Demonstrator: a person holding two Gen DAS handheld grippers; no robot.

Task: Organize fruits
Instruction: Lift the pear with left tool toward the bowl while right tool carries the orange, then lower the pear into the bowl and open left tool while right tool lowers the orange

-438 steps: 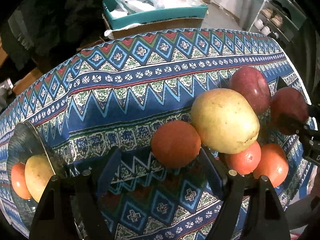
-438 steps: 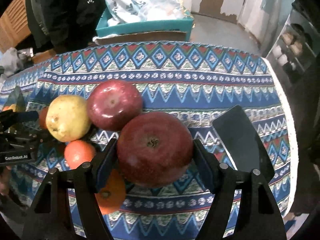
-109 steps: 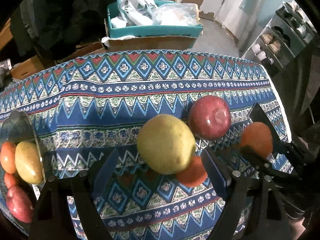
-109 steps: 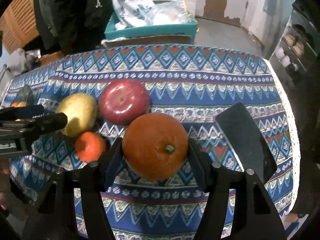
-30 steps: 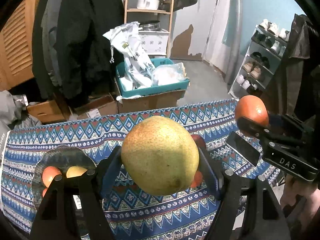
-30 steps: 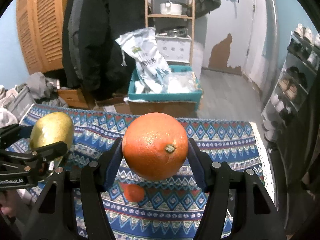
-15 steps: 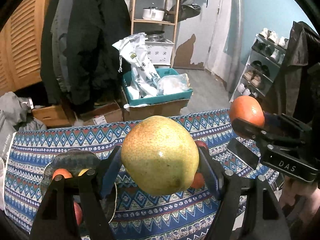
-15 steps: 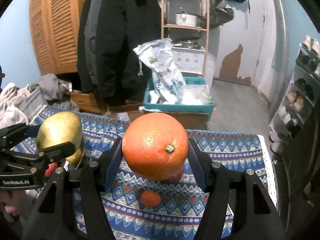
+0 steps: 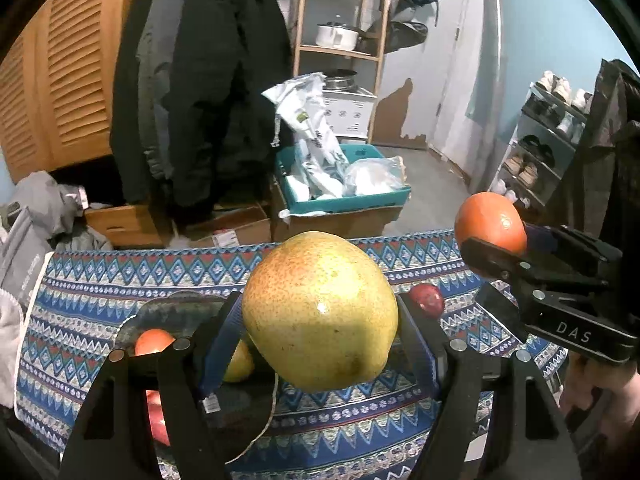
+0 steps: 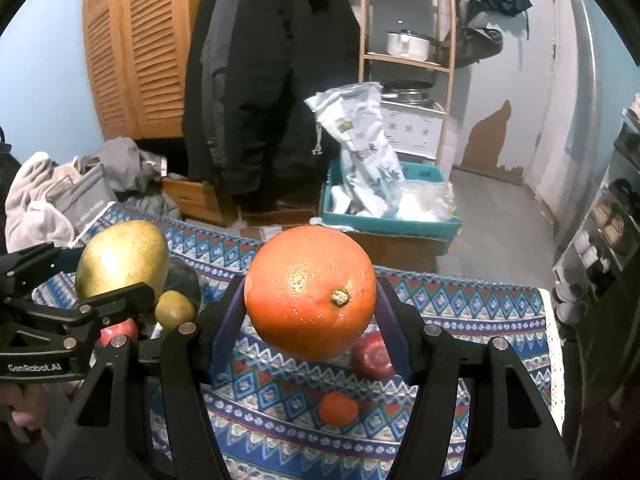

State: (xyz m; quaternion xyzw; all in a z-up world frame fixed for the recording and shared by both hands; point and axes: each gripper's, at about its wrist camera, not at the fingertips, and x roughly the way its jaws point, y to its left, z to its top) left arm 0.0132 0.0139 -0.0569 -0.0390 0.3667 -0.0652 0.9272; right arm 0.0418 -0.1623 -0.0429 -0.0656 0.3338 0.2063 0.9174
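Observation:
My left gripper (image 9: 320,320) is shut on a large yellow pear (image 9: 320,312) and holds it high above the patterned table (image 9: 80,300). The pear also shows in the right wrist view (image 10: 122,258). My right gripper (image 10: 310,312) is shut on a big orange (image 10: 310,298), also held high; it shows in the left wrist view (image 9: 490,224) at the right. A dark glass plate (image 9: 176,308) below the left gripper holds a small orange fruit (image 9: 154,342), a yellow fruit (image 9: 240,364) and a red apple (image 9: 158,416). A red apple (image 10: 370,354) and a small orange (image 10: 338,408) lie on the cloth.
Behind the table stand a teal crate with bags (image 9: 344,188) on a cardboard box, hanging dark coats (image 9: 208,80), a wooden shelf with pots (image 9: 340,36) and a shoe rack (image 9: 548,140) at the right. Grey clothes (image 10: 52,196) are piled at the left.
Both grippers have risen a little further and moved left with their fruits held. The plate now sits under the left gripper, and more of the room shows.

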